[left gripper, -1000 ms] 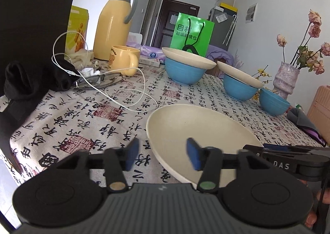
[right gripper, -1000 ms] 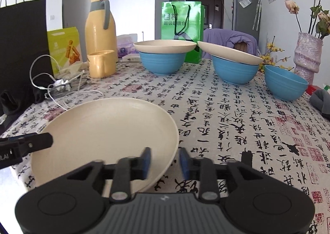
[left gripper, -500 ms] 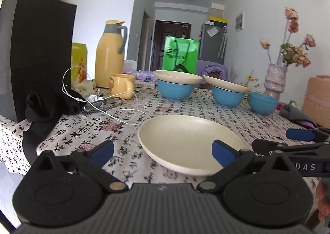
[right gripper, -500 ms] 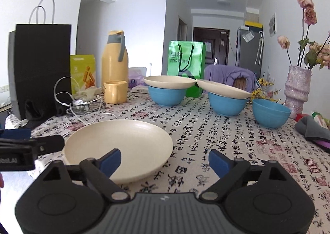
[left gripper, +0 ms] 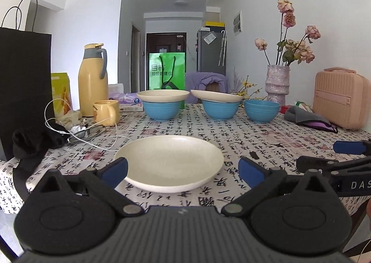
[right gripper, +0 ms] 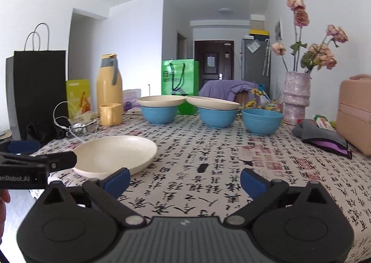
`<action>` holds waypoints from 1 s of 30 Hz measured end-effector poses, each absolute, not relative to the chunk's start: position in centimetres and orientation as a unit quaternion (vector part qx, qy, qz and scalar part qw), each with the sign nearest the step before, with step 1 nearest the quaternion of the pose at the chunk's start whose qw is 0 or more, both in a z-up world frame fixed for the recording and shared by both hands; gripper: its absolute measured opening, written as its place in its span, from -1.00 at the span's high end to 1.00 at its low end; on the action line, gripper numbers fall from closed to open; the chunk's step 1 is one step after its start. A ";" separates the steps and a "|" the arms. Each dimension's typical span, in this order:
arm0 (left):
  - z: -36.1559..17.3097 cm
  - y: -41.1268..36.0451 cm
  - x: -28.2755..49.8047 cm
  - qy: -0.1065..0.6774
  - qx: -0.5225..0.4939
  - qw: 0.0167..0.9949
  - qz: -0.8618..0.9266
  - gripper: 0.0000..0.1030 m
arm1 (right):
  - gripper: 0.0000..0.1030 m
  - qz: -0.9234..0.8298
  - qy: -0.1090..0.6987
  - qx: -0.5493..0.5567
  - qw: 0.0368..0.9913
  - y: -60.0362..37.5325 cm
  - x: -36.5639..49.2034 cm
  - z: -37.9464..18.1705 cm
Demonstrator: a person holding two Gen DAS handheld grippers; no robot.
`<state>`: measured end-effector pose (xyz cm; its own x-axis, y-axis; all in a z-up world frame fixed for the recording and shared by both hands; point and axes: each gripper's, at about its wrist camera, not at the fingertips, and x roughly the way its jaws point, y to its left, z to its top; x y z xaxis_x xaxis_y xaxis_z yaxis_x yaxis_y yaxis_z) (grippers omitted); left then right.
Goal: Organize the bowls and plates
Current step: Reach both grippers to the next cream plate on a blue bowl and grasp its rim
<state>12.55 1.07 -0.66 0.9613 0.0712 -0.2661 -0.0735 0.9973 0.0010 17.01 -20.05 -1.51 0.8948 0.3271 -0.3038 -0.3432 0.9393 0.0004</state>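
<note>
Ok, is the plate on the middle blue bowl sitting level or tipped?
Tipped. The plate on the middle bowl slopes down to its right, unlike the level one beside it.

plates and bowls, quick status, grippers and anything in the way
Left gripper and right gripper open, jaws just opened, both empty. Loose cream plate flat on tablecloth. Third blue bowl uncovered. Path to it clear.

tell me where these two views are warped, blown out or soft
Left wrist view: fisheye bends the walls, black corners, near plate sharp, green bag glows backlit. Right wrist view: same barrel warp, bright washed patch at the table edge lower left, far doorway dim.
</note>
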 end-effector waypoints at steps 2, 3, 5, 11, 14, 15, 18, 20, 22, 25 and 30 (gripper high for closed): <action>-0.6 0.8 13.1 0.137 -0.003 0.990 0.033 -1.00 | -0.97 0.169 0.155 -0.019 0.973 -20.6 17.5 -1.6; -0.5 0.7 13.5 0.141 -0.006 0.989 0.030 -1.00 | -0.97 0.168 0.156 -0.017 0.973 -20.9 17.7 -1.7; -0.3 0.6 14.4 0.149 -0.018 0.988 0.023 -1.00 | -0.97 0.168 0.159 -0.012 0.973 -21.2 18.4 -1.9; 1.1 0.7 19.0 0.157 -0.035 0.987 0.003 -1.00 | -0.96 0.154 0.177 0.004 0.972 -22.2 22.2 -1.4; 2.6 0.8 22.7 0.150 -0.038 0.988 -0.003 -1.00 | -0.93 0.148 0.181 0.013 0.972 -22.8 25.6 -0.3; 3.3 0.8 24.4 0.154 -0.040 0.987 -0.002 -1.00 | -0.92 0.145 0.180 0.018 0.973 -23.1 26.9 0.3; 4.7 1.4 29.3 0.157 -0.065 0.985 -0.013 -0.99 | -0.88 0.143 0.181 0.036 0.972 -23.9 31.3 1.9; 5.5 1.5 32.6 0.159 -0.075 0.984 -0.019 -0.97 | -0.84 0.138 0.187 0.050 0.971 -24.5 35.1 3.1; 6.2 1.3 36.3 0.159 -0.070 0.985 -0.015 -0.91 | -0.81 0.128 0.195 0.054 0.971 -24.9 38.9 4.0; 7.1 0.7 42.1 0.161 -0.059 0.985 -0.005 -0.81 | -0.72 0.127 0.200 0.059 0.970 -25.4 45.0 5.2; 6.8 0.8 51.7 0.198 -0.066 0.978 -0.008 -0.39 | -0.51 0.138 0.219 0.083 0.962 -26.0 55.3 6.4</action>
